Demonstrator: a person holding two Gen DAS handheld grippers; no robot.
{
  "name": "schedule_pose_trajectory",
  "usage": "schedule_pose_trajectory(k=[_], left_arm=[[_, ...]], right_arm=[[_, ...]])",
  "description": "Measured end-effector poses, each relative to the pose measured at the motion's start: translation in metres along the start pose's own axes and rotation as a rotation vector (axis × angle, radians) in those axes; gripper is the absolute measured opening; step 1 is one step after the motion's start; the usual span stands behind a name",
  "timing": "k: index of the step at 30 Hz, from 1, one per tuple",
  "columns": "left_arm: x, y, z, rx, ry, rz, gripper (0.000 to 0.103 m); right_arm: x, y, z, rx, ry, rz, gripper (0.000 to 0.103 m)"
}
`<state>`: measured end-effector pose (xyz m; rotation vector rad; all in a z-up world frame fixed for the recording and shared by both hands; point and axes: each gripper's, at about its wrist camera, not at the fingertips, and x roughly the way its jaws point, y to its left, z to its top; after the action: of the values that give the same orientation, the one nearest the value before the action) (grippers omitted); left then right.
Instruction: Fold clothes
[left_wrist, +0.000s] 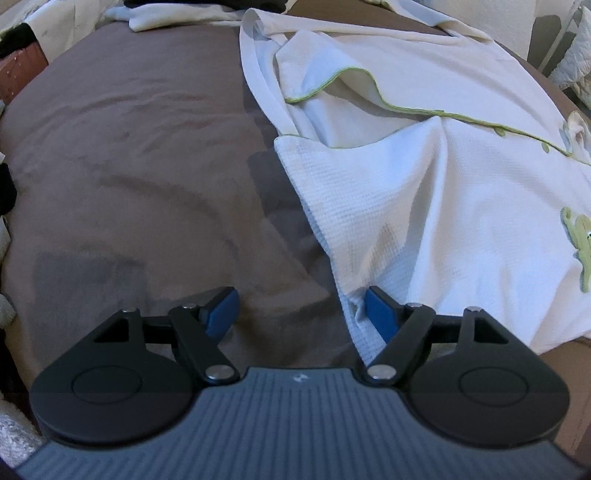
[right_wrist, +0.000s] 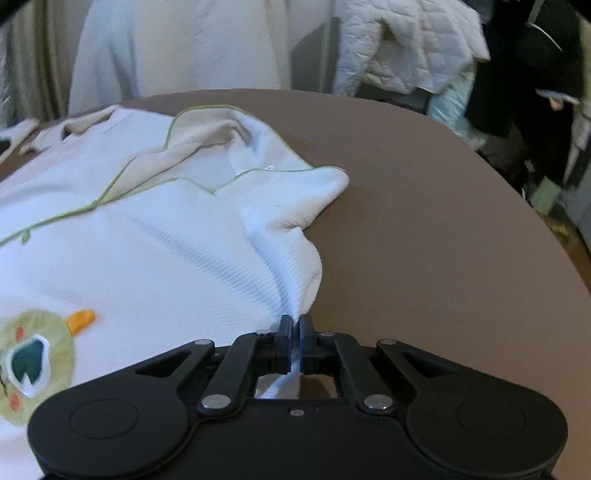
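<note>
Brown bed cover (left_wrist: 122, 155), wide and soft, carrying a white waffle-knit garment (left_wrist: 424, 206) with green piping, spread flat across its right part. Green appliqué patch (right_wrist: 29, 358) with an orange tab, sewn on the garment's front. Left gripper (left_wrist: 299, 314): jaws wide apart over the garment's near corner, the right blue pad (left_wrist: 380, 317) touching the hem edge. Right gripper (right_wrist: 294, 343): jaws closed, pinching a bunched fold of the garment's right edge.
</note>
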<state>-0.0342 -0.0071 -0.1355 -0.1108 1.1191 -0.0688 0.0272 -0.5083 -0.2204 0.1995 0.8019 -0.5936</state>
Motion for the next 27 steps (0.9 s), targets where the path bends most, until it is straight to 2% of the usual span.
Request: schedule_pose_trajectory(k=[2, 4, 5, 10, 14, 16, 22, 23, 24, 25, 26, 27], left_arm=[[0.000, 0.003, 0.002, -0.013, 0.006, -0.010, 0.076], [0.000, 0.004, 0.003, -0.021, 0.007, -0.020, 0.076], [0.000, 0.003, 0.002, -0.023, 0.006, -0.025, 0.076], [0.002, -0.003, 0.005, -0.022, 0.010, -0.066, 0.076], [0.004, -0.007, 0.004, -0.023, 0.029, -0.099, 0.079], [0.005, -0.008, 0.003, -0.026, 0.038, -0.109, 0.081], [0.009, -0.012, 0.000, -0.038, 0.052, -0.143, 0.088], [0.010, -0.013, 0.001, -0.038, 0.042, -0.150, 0.074], [0.008, -0.019, 0.001, 0.026, 0.011, -0.147, 0.048], [0.005, -0.028, 0.001, 0.111, -0.023, -0.110, 0.008], [0.000, -0.037, 0.000, 0.165, -0.041, -0.079, 0.007], [-0.005, -0.045, -0.001, 0.220, -0.058, -0.048, 0.005]], right_arm=[[-0.006, -0.005, 0.003, 0.031, 0.008, 0.013, 0.010], [-0.014, -0.016, 0.004, 0.059, 0.017, 0.041, 0.025], [-0.018, -0.022, 0.005, 0.073, 0.019, 0.057, 0.027], [-0.030, -0.063, 0.002, 0.191, -0.002, 0.236, 0.054], [-0.020, -0.082, 0.006, 0.290, 0.005, 0.341, 0.058], [-0.010, -0.086, 0.012, 0.325, 0.012, 0.378, 0.064], [0.037, -0.076, 0.042, 0.306, 0.013, 0.407, 0.084], [0.048, -0.075, 0.046, 0.300, 0.019, 0.396, 0.084], [0.059, -0.073, 0.049, 0.299, 0.030, 0.380, 0.084], [0.069, -0.068, 0.053, 0.288, 0.040, 0.363, 0.067], [0.077, -0.062, 0.057, 0.268, 0.049, 0.341, 0.047], [0.076, -0.051, 0.064, 0.195, 0.052, 0.286, 0.013]])
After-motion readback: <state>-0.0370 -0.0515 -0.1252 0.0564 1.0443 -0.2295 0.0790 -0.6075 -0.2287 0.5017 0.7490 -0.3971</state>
